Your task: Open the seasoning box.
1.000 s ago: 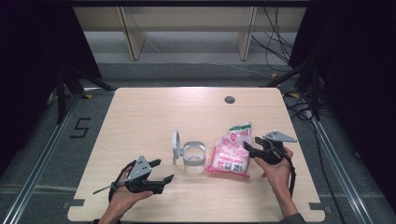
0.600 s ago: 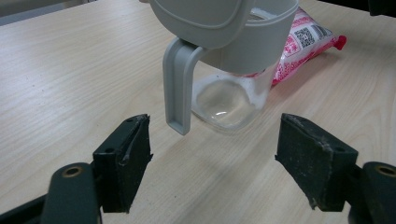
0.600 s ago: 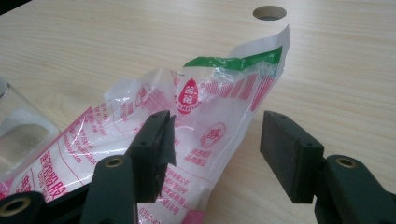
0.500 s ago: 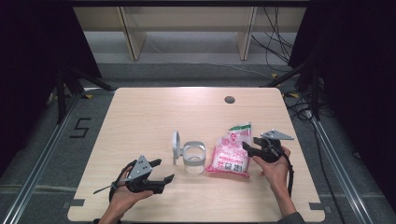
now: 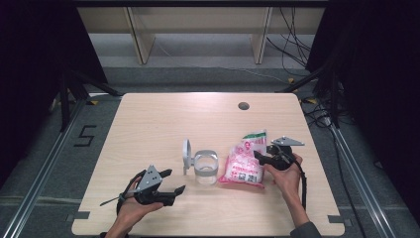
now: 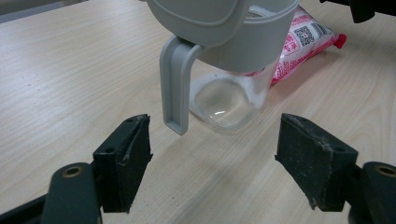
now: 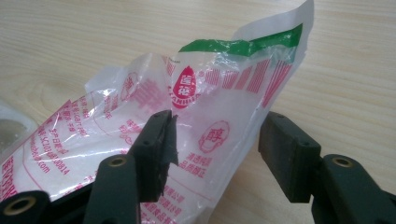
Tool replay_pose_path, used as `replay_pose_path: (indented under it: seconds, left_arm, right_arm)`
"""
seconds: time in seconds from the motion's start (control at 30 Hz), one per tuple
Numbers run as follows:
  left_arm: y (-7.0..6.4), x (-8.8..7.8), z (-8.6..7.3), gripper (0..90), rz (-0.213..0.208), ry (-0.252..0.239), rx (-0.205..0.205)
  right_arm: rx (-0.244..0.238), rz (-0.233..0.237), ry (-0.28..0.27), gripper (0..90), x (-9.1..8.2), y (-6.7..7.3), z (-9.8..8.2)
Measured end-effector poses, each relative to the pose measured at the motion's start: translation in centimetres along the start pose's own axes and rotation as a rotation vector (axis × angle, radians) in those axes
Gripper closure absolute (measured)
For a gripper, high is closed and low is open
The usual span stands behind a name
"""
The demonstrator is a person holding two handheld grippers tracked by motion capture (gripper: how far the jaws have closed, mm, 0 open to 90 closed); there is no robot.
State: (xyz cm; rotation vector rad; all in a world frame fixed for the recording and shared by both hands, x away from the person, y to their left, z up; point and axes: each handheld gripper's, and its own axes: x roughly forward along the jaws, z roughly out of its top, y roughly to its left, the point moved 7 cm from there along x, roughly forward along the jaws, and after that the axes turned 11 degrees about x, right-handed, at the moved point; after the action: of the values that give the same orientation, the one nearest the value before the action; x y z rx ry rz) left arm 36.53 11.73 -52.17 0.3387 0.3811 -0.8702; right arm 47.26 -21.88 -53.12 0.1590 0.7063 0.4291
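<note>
**Two hand-held grippers at a bag and a jar**

Pale wooden table (image 5: 163, 124) on a grey floor, dark surroundings. Near the front edge lies a pink-and-white plastic bag (image 5: 243, 166) (green strip at its top), just right of a clear jar (image 5: 206, 167) with a grey hinged lid (image 5: 186, 154) standing open. At the bag's right end, the right gripper (image 5: 261, 157) has its jaws spread around the bag's upper part — they have just been closing, pads not pressing. The left gripper (image 5: 174, 181) rests near the jar, jaws wide apart — nothing between them.

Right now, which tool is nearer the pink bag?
Right. The right tool has its jaws around the pink bag; the left tool sits beyond the clear jar, apart from it.
</note>
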Motion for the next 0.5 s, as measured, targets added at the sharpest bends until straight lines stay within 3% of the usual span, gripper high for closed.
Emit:
replay_pose_path:
  seconds: [0.5]
  left_arm:
    - [0.1, 0.2, 0.1, 25.4, 0.003, -0.003, -0.013]
  right_arm:
    - [0.048, 0.019, 0.004, 54.7, 1.4, -0.5, 0.0]
